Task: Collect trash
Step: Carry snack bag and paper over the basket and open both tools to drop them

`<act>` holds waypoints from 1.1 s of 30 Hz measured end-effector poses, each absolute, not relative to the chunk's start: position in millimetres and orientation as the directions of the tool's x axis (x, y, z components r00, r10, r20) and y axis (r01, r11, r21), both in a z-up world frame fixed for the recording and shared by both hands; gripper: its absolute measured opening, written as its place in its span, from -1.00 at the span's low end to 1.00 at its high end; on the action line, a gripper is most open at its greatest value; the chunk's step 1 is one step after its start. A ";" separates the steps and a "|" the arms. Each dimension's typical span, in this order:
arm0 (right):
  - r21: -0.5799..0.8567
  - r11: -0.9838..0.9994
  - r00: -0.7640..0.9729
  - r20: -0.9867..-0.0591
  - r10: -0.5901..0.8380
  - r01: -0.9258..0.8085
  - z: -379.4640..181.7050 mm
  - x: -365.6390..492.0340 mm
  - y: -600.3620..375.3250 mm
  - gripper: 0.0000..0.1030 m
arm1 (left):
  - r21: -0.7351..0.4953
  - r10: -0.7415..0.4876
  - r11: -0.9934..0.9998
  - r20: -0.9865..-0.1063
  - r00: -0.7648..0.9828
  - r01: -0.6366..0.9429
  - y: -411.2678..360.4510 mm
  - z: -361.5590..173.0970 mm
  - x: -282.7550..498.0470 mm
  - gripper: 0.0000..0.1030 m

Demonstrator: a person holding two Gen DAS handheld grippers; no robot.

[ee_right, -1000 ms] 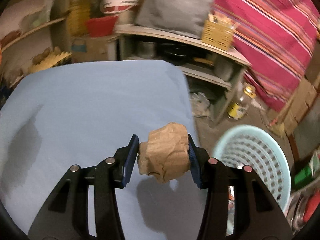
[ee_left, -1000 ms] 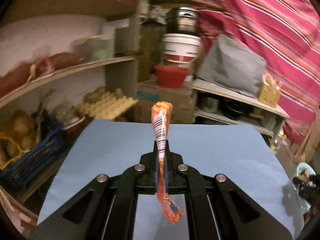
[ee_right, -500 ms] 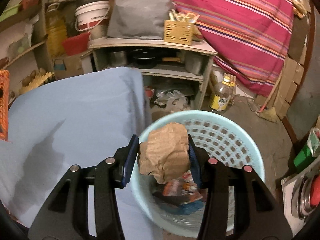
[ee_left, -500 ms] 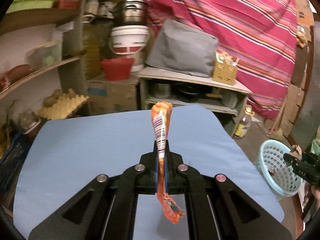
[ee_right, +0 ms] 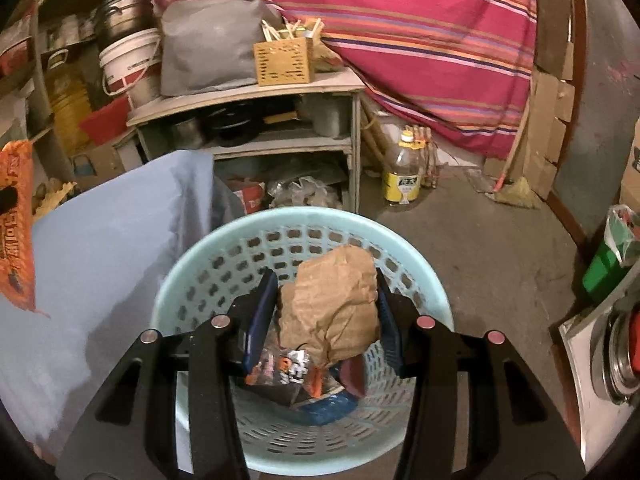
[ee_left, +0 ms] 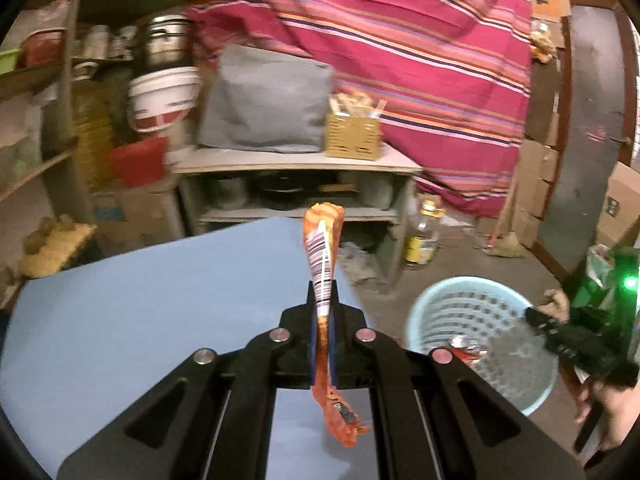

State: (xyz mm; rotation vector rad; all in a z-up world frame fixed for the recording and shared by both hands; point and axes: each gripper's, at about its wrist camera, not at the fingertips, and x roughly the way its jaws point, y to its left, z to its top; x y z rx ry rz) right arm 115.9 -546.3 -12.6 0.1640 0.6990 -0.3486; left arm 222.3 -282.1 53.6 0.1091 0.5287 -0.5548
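Observation:
My left gripper is shut on an orange snack wrapper that stands up between its pads and hangs crumpled below them, over the right part of the blue table. My right gripper is shut on a crumpled brown paper ball, held above the pale blue mesh basket on the floor. Wrappers lie in the basket's bottom. In the left wrist view the basket sits right of the table, with the right gripper and a hand over its far side. The orange wrapper shows at the right wrist view's left edge.
A low wooden shelf unit with pots stands behind the table, with a grey bag and a yellow box on top. An oil bottle stands on the concrete floor. A striped cloth hangs behind. A green bin is at right.
Both grippers have swung right. The right one carried the paper ball from over the table to above the basket. The left one, still on the wrapper, now sees the basket closer.

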 end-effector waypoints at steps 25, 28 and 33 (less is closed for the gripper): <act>0.098 0.907 0.700 -0.672 -0.243 0.409 -27.0 117.8 -576.6 -0.06 | -0.100 -0.509 0.800 -0.634 0.581 0.592 -406.4 -13.8 232.0 -0.83; 0.110 0.906 0.703 -0.670 -0.237 0.409 -27.0 117.9 -576.0 -0.06 | -0.102 -0.501 0.809 -0.635 0.588 0.579 -396.7 -15.1 230.3 0.31; 0.118 0.903 0.699 -0.677 -0.230 0.412 -29.7 118.9 -575.7 -0.06 | -0.062 -0.496 0.806 -0.613 0.615 0.588 -389.7 -6.8 219.6 0.39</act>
